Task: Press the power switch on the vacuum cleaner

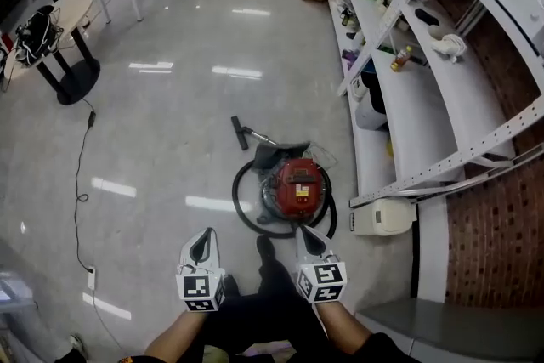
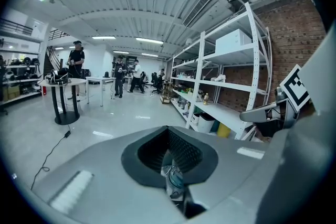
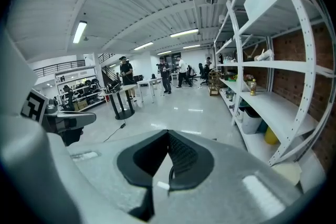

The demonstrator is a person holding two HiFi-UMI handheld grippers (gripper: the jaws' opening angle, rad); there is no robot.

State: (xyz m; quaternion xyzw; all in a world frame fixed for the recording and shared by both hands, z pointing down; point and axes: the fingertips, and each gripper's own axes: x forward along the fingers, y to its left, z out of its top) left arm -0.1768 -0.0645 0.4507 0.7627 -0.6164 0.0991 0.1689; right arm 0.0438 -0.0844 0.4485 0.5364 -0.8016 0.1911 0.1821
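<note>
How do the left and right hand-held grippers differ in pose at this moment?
The right hand-held gripper points toward the red vacuum cleaner's near edge; the left hand-held gripper points at bare floor beside it. The right leans leftward; the left sits straighter. Both are shut, empty, and off the vacuum cleaner.

white shelving rack [image 1: 425, 98]: right, stocked | round table [image 1: 72, 8]: far left | black cable [image 1: 81, 174]: trailing across floor
</note>
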